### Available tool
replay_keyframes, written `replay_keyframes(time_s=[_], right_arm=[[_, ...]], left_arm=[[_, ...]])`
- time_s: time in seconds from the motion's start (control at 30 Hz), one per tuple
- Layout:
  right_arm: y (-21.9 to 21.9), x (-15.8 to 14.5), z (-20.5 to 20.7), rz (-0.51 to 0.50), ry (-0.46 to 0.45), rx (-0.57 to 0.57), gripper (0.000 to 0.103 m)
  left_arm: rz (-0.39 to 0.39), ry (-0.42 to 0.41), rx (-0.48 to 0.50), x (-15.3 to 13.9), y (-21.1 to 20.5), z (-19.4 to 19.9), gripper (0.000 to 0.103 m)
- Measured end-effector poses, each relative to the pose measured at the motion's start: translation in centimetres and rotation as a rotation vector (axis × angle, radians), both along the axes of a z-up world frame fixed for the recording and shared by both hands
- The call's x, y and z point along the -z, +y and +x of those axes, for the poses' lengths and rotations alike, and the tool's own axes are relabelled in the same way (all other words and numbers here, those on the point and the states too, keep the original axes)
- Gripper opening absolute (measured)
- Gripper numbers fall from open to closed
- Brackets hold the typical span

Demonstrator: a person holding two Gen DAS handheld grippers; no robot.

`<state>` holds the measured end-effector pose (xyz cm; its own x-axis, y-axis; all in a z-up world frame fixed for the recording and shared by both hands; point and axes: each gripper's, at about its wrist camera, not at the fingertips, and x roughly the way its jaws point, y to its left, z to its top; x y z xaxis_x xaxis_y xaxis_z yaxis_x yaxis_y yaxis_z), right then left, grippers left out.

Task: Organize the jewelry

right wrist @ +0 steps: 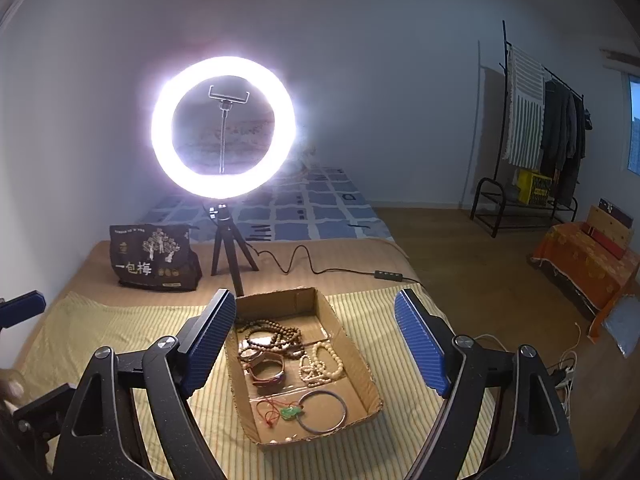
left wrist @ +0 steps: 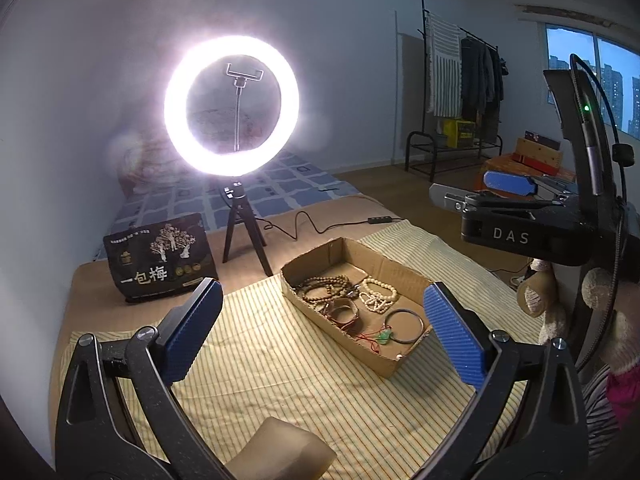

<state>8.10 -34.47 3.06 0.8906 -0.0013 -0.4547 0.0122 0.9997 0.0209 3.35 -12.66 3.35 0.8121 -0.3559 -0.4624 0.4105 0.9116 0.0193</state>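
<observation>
A shallow cardboard box point(left wrist: 404, 268) point(right wrist: 362, 354) lies on the striped cloth. It holds brown bead strands point(left wrist: 326, 286) point(right wrist: 272, 334), a white bead strand point(left wrist: 378, 294) point(right wrist: 322, 366), a leather bracelet point(left wrist: 342, 310) point(right wrist: 268, 368), a dark bangle point(left wrist: 404, 326) point(right wrist: 323, 412) and a green pendant on red cord point(left wrist: 385, 336) point(right wrist: 291, 413). My left gripper point(left wrist: 322, 328) is open and empty above the cloth, just left of the box. My right gripper point(right wrist: 316, 344) is open and empty, above the box; its body shows in the left wrist view point(left wrist: 516, 220).
A lit ring light on a tripod point(left wrist: 232, 104) point(right wrist: 223, 128) stands behind the box, its cable point(left wrist: 320, 226) trailing right. A black snack bag point(left wrist: 160, 258) point(right wrist: 154, 258) stands at back left. A pale block point(left wrist: 280, 452) lies near the front. A clothes rack point(right wrist: 540, 140) stands far right.
</observation>
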Motion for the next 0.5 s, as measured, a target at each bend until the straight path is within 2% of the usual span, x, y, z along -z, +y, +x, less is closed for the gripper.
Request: replay_keyframes(time_s=[0.5], right_arm=[[0.28,0.02,-0.05,-0.01,0.0,-0.002,0.082]], left_arm=[[0.005,-0.006,-0.011,0.06,0.07,0.04,0.102]])
